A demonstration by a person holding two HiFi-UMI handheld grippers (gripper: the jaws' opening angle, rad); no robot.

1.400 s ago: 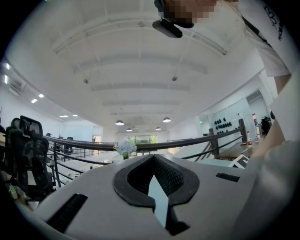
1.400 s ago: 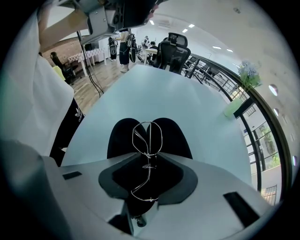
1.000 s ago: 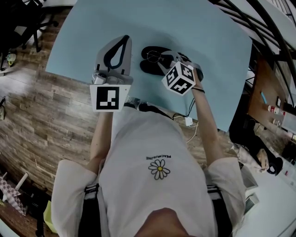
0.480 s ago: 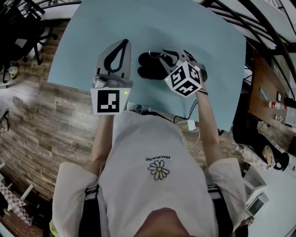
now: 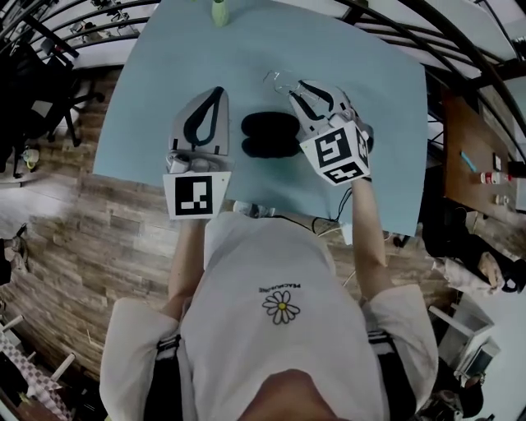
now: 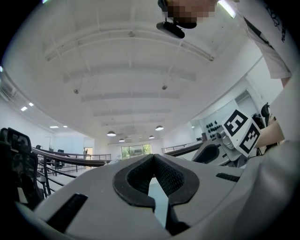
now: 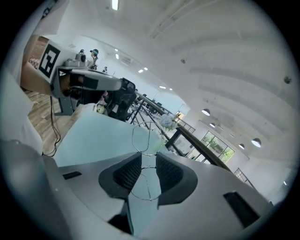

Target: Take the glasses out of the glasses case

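Observation:
The black glasses case (image 5: 271, 136) lies on the light blue table (image 5: 164, 74), between my two grippers, and shows as two dark halves. My right gripper (image 5: 296, 85) is lifted above and beyond the case's right end. It is shut on the thin wire-frame glasses (image 5: 278, 80). In the right gripper view the glasses (image 7: 146, 139) hang upright, pinched at the bridge between the jaws of my right gripper (image 7: 148, 158). Left of the case, my left gripper (image 5: 219, 90) is shut and holds nothing. In its own view the left gripper (image 6: 153, 158) points slightly upward.
A green bottle (image 5: 219, 11) stands at the table's far edge. Cables (image 5: 255, 210) and a white adapter (image 5: 343, 234) lie by the near edge. Wooden floor spreads to the left. A brown desk (image 5: 468, 156) with small items stands to the right, and railings run behind it.
My right gripper has risen off the case and moved away from me with the glasses. The case stays on the table. My left gripper has lifted a little.

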